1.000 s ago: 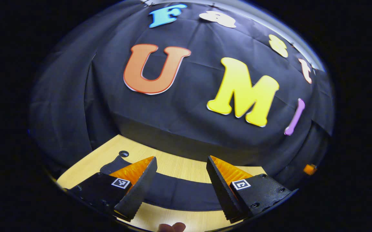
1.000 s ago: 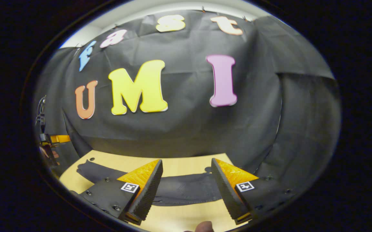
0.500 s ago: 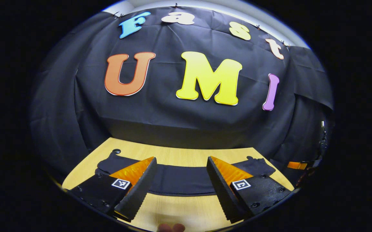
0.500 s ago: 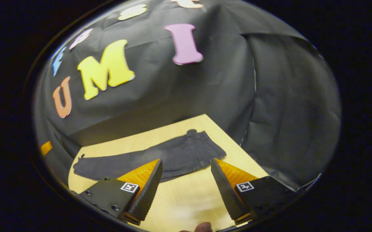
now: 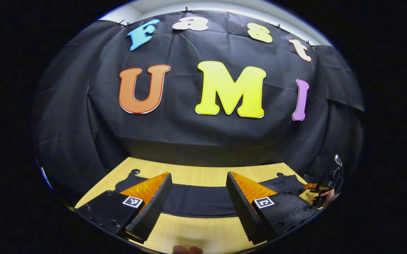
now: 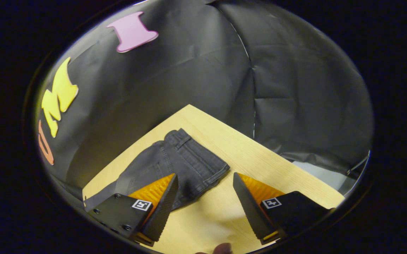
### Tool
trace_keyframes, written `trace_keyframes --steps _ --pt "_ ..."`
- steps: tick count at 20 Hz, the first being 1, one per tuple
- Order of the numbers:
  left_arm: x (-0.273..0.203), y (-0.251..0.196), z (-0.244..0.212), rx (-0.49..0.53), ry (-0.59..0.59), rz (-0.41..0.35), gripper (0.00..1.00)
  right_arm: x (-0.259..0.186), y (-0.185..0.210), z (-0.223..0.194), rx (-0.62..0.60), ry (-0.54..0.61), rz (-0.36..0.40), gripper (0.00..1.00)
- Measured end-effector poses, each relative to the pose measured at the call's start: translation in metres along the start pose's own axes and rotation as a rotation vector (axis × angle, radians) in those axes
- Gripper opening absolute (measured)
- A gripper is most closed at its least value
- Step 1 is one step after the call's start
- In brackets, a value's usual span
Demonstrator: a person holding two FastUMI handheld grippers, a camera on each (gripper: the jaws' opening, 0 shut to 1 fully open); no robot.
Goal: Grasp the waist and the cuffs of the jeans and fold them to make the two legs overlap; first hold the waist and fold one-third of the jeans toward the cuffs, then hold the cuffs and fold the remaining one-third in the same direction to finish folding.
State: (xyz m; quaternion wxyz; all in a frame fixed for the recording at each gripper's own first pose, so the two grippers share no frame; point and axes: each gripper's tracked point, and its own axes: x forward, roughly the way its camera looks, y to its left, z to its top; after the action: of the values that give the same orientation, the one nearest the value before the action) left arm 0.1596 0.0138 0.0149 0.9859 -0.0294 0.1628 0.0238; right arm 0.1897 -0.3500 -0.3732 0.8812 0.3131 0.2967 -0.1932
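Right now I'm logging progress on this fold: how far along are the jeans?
Done: the jeans look already folded lengthwise, a single strip on the table. In hand: nothing; the right gripper hovers open near the waist, the left gripper open above the strip's middle. Left: the waist fold toward the cuffs, then the cuff fold.
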Motion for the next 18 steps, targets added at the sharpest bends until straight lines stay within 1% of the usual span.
trace_keyframes --steps 3,5,6,7,8,9,10,11,12,14,15,16,18 --pt "0.007 -0.002 -0.004 -0.019 0.024 0.014 0.99 0.022 0.007 0.007 0.032 0.0 0.011 0.97" --pt "0.006 -0.001 -0.008 -0.032 0.045 0.025 0.99 0.031 0.011 0.005 0.027 0.003 0.015 0.97" --pt "0.007 -0.001 -0.012 -0.041 0.056 0.026 0.99 0.036 0.009 0.002 0.014 0.011 0.011 0.91" --pt "0.006 -0.002 -0.015 -0.051 0.067 0.026 0.98 0.041 0.014 0.004 -0.005 -0.009 0.021 0.97" --pt "0.006 -0.002 -0.017 -0.059 0.074 0.024 0.99 0.048 0.013 0.003 -0.026 -0.001 0.017 0.98" --pt "0.007 -0.001 -0.017 -0.064 0.077 0.022 0.99 0.048 0.013 0.003 -0.052 -0.007 0.012 0.89" --pt "0.007 0.0 -0.018 -0.064 0.08 0.023 0.99 0.053 0.013 -0.001 -0.072 0.0 0.011 0.89" --pt "0.007 0.001 -0.02 -0.063 0.087 0.023 0.99 0.049 0.017 0.001 -0.08 0.004 0.018 0.83" --pt "0.007 0.003 -0.023 -0.06 0.093 0.026 0.99 0.051 0.023 0.002 -0.067 0.02 0.036 0.72" --pt "0.005 0.006 -0.025 -0.059 0.1 0.031 0.99 0.057 0.026 0.003 -0.038 0.037 0.041 0.46" --pt "0.004 0.008 -0.024 -0.063 0.099 0.031 0.99 0.053 0.021 0.003 -0.044 0.049 0.042 0.36" --pt "0.003 0.01 -0.023 -0.066 0.097 0.033 0.99 0.049 0.018 0.011 -0.052 0.023 0.029 0.27" --pt "0.001 0.014 -0.02 -0.067 0.087 0.037 0.99 0.041 0.025 0.014 -0.1 0.033 0.002 0.07"
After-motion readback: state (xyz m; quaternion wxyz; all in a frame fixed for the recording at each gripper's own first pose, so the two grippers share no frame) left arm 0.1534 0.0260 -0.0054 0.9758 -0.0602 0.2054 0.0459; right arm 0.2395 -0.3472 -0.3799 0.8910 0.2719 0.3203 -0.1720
